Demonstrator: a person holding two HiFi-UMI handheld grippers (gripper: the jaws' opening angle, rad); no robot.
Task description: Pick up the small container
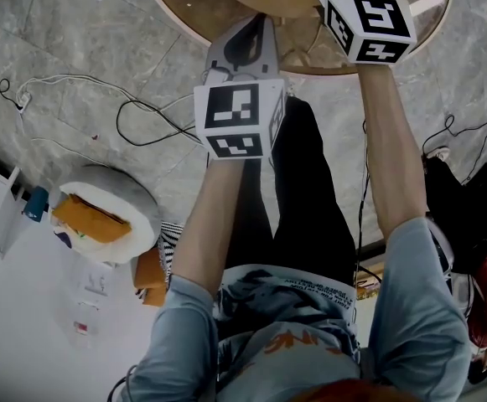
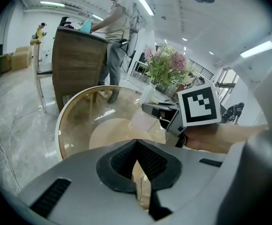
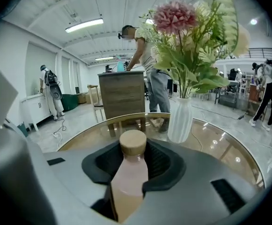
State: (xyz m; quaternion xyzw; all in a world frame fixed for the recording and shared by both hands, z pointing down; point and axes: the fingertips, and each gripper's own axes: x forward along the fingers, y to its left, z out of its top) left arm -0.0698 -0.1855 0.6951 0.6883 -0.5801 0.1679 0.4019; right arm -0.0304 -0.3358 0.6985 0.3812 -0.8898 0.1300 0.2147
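The small container [image 3: 128,172] is a pink bottle with a round wooden lid [image 3: 133,142]. It stands upright between the jaws of my right gripper [image 3: 135,150], and both pads press against its sides. In the head view only the right gripper's marker cube [image 1: 369,22] shows, over the round glass table [image 1: 184,15]. My left gripper [image 1: 256,32] hovers at the table's near edge, to the left of the right one. Its jaws [image 2: 136,144] meet at the tips with nothing between them.
A white vase of flowers [image 3: 180,118] stands on the glass table [image 3: 220,144] just beyond the bottle, to its right. A wooden counter [image 3: 121,93] and standing people lie farther off. Cables [image 1: 142,115] trail over the floor, and a white basket [image 1: 105,212] sits at lower left.
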